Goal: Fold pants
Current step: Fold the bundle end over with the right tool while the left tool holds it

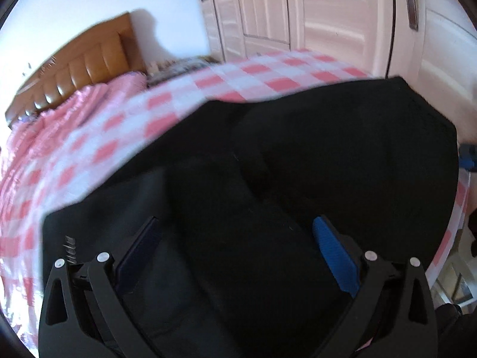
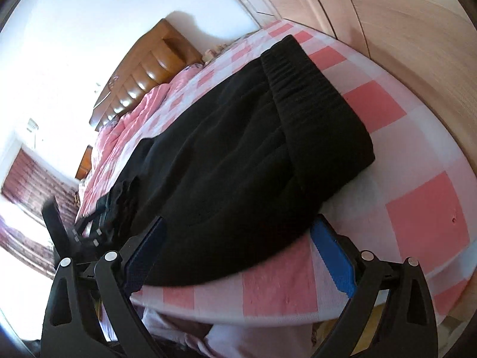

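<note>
Black pants [image 1: 298,155] lie folded over on a pink and white checked bed sheet [image 1: 184,89]. In the right wrist view the pants [image 2: 238,155] show their ribbed waistband [image 2: 313,95] at the far right end. My left gripper [image 1: 238,232] is open just above the near part of the pants, blue pads [image 1: 334,250] apart, nothing between them. My right gripper [image 2: 238,232] is open over the pants' near edge by the bed's side. The left gripper also shows in the right wrist view [image 2: 86,229], at the pants' left end.
A brown padded headboard [image 1: 80,68] and a pink quilt [image 1: 59,113] are at the far end of the bed. White wardrobe doors [image 1: 313,12] stand beyond the bed. The bed edge [image 2: 268,307] runs just under my right gripper.
</note>
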### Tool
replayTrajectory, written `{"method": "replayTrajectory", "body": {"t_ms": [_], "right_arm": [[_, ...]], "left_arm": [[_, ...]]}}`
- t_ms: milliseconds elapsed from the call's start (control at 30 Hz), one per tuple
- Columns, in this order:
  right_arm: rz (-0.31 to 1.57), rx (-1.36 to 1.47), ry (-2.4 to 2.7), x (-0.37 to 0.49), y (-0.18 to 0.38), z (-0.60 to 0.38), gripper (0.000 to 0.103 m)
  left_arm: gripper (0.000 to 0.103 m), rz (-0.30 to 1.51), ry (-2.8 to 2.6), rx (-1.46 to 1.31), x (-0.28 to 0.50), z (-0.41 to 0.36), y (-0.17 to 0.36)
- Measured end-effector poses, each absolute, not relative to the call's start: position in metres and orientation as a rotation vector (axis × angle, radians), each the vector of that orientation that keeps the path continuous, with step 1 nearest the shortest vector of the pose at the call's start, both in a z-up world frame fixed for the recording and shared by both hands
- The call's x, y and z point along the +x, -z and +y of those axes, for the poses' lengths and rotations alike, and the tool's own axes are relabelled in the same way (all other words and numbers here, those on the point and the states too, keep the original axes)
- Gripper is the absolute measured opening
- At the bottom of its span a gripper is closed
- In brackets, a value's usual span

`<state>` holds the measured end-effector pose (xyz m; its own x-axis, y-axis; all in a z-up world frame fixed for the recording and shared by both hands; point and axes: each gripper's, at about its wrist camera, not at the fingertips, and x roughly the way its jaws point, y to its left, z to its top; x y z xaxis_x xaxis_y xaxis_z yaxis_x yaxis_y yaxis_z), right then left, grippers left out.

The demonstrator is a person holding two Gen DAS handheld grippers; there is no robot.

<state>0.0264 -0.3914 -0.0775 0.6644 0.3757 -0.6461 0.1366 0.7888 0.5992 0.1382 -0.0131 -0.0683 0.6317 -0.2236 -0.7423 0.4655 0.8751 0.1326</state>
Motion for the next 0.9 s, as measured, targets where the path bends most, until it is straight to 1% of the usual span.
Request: {"method": "replayTrajectory", "body": {"t_ms": [100, 233, 267, 300, 367, 400, 433, 533, 567, 600, 633, 700, 767, 800, 900], "right_arm": [[0.835, 0.723, -0.150, 0.026, 0.080, -0.395, 0.096], [0.858, 0.753, -0.191, 0.021, 0.082, -0.389, 0.091], [0.847, 0.758, -0.178, 0.021, 0.081, -0.390, 0.088], [0.834, 0.773, -0.155, 0.022, 0.082, -0.392, 0.081], [0.788, 0.863, -0.087, 0.022, 0.086, -0.402, 0.075], [0.777, 0.886, -0.068, 0.024, 0.087, -0.404, 0.075], [0.777, 0.881, -0.057, 0.026, 0.086, -0.403, 0.075], [0.813, 0.737, -0.057, 0.030, 0.081, -0.385, 0.075], [0.824, 0.703, -0.067, 0.028, 0.080, -0.383, 0.073], [0.824, 0.711, -0.061, 0.027, 0.081, -0.384, 0.066], [0.822, 0.736, -0.041, 0.025, 0.082, -0.389, 0.062], [0.817, 0.742, -0.009, 0.026, 0.084, -0.393, 0.046], [0.804, 0.718, 0.015, 0.025, 0.085, -0.392, 0.037], [0.785, 0.716, 0.015, 0.023, 0.086, -0.391, 0.031], [0.702, 0.632, 0.016, 0.013, 0.079, -0.385, 0.025]], "left_arm": [[0.101, 0.778, 0.404, 0.322, 0.137, -0.013, 0.075], [0.102, 0.792, 0.422, 0.304, 0.140, -0.010, 0.076], [0.102, 0.789, 0.422, 0.304, 0.139, -0.010, 0.076], [0.102, 0.787, 0.422, 0.305, 0.138, -0.011, 0.076], [0.102, 0.786, 0.424, 0.302, 0.138, -0.011, 0.076], [0.102, 0.789, 0.426, 0.303, 0.139, -0.011, 0.076], [0.102, 0.790, 0.427, 0.304, 0.140, -0.012, 0.076], [0.102, 0.794, 0.430, 0.307, 0.140, -0.012, 0.076], [0.102, 0.795, 0.431, 0.307, 0.141, -0.013, 0.076], [0.102, 0.794, 0.431, 0.308, 0.140, -0.013, 0.076], [0.102, 0.795, 0.430, 0.309, 0.140, -0.013, 0.076], [0.102, 0.803, 0.427, 0.315, 0.140, -0.014, 0.075], [0.101, 0.829, 0.432, 0.318, 0.140, -0.015, 0.068], [0.101, 0.841, 0.456, 0.290, 0.140, -0.014, 0.058], [0.101, 0.840, 0.545, 0.167, 0.144, -0.022, 0.016]]}}
